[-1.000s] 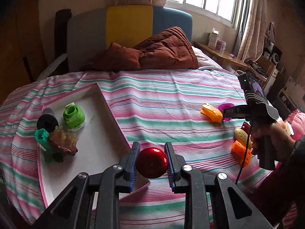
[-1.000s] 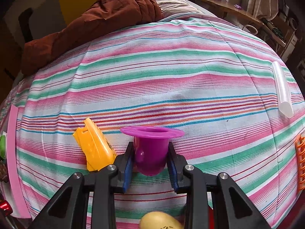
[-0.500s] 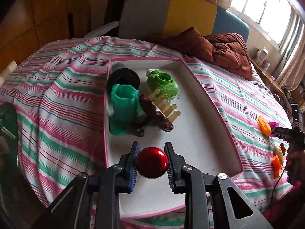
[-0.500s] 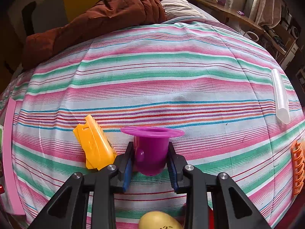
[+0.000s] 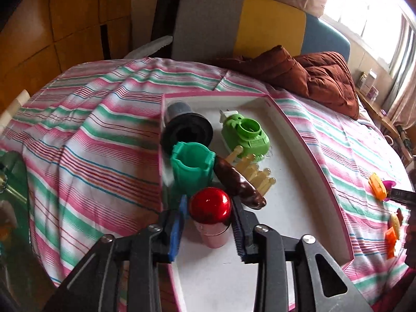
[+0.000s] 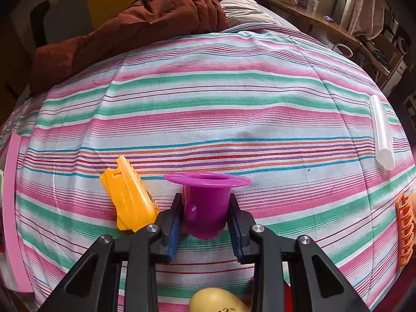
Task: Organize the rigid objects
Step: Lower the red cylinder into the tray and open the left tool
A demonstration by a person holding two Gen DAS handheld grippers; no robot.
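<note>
My left gripper [image 5: 209, 215] is shut on a shiny red dome with a pink base [image 5: 210, 208], held over the white pink-rimmed tray [image 5: 312, 156]. The tray holds a black cup [image 5: 186, 130], a teal cup [image 5: 192, 166], a green toy [image 5: 244, 135] and a brown comb-like piece [image 5: 240, 184]. My right gripper [image 6: 205, 215] is shut on a purple flanged cup [image 6: 205, 202] just above the striped bedsheet, next to a yellow piece [image 6: 130, 197]. The yellow piece and the purple cup also show far right in the left wrist view [image 5: 377, 188].
A yellow egg-like object [image 6: 217, 301] lies under the right gripper. An orange clip [image 6: 405, 234] and a clear tube [image 6: 382, 135] lie at the right. A brown quilt [image 6: 145, 18] lies at the bed's head. The tray's pink edge [image 6: 11, 208] shows at the left.
My left gripper has carried the red dome further left and lower in the tray, close to the teal cup. My right gripper holds the purple cup nearly still.
</note>
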